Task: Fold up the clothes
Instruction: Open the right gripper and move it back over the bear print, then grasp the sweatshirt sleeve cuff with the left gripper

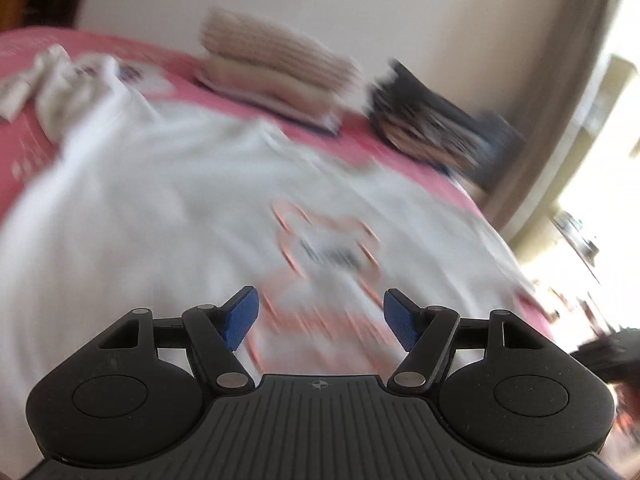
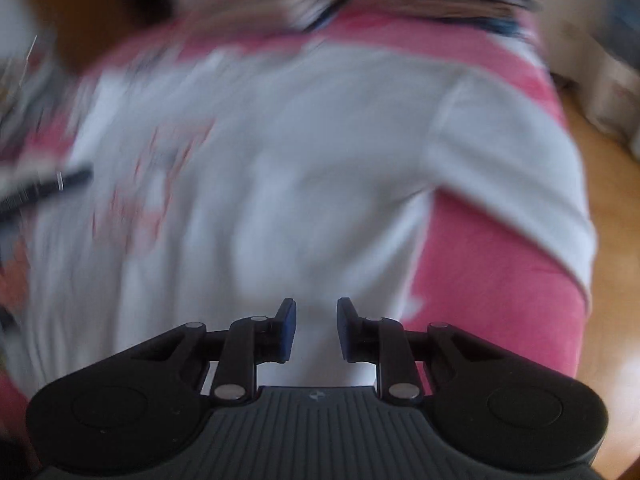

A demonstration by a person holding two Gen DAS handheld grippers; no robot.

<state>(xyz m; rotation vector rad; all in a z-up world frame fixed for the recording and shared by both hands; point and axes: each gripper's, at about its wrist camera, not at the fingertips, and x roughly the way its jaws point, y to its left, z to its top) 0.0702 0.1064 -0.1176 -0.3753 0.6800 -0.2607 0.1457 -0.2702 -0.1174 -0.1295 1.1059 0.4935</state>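
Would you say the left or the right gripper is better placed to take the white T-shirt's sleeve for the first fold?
Probably the right gripper: the white T-shirt has its sleeve spread on the pink bedcover just beside it. The left gripper hangs open over the chest print.

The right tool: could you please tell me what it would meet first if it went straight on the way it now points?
Most likely the white T-shirt spread on the pink bedcover; the right tool points down at it with nothing between. The picture is blurred, so depth is uncertain.

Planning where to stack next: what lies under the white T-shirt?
The white T-shirt is spread on a pink bedcover, which shows around its edges. Whatever lies directly beneath the shirt is covered.
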